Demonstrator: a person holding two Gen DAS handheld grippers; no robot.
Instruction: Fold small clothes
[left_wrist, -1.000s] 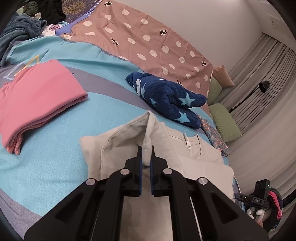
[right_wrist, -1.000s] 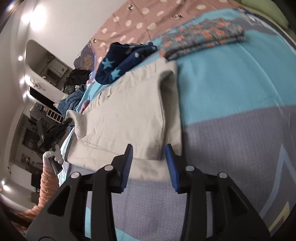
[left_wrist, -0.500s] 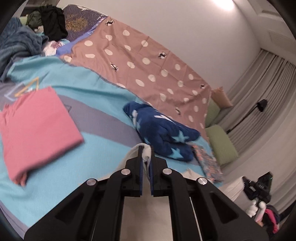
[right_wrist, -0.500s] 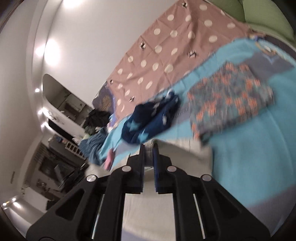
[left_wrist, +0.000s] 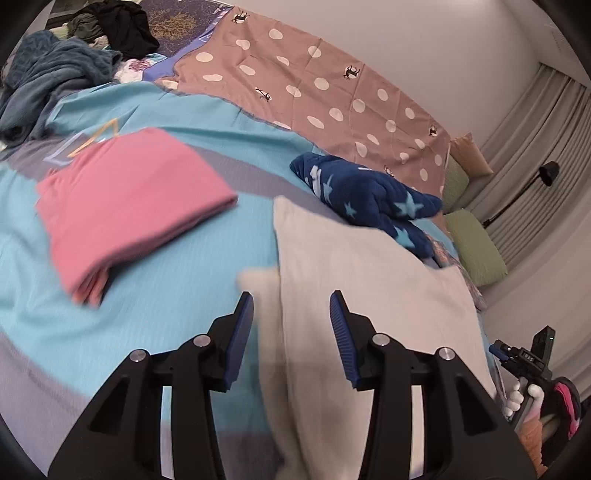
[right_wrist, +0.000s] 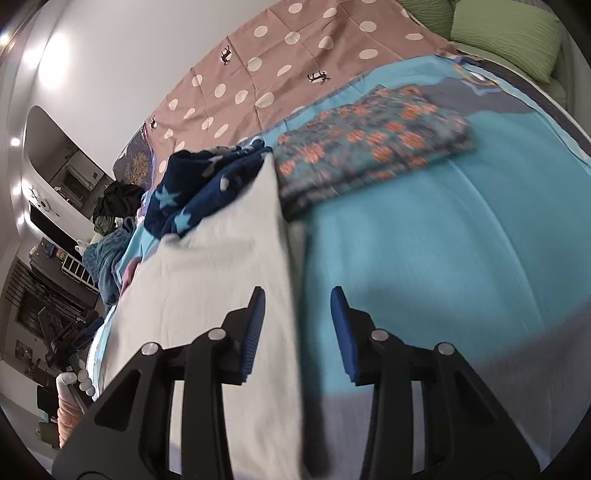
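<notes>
A beige garment (left_wrist: 369, 295) lies folded over on the blue bedspread (left_wrist: 166, 288); it also shows in the right wrist view (right_wrist: 221, 295). My left gripper (left_wrist: 291, 325) is open and empty just above the garment's left edge. My right gripper (right_wrist: 297, 321) is open and empty above the garment's right edge. The far end of the garment touches a navy star-patterned fleece (left_wrist: 373, 199).
A folded pink cloth (left_wrist: 125, 206) lies to the left. A folded floral cloth (right_wrist: 373, 144) lies to the right. The navy fleece (right_wrist: 207, 184), a dotted brown sheet (left_wrist: 332, 96), green pillows (left_wrist: 476, 251) and a heap of dark clothes (left_wrist: 74, 55) lie behind.
Both grippers held the beige garment's near edge, lifted it and carried it forward. Now both have opened and let go; the garment lies folded over.
</notes>
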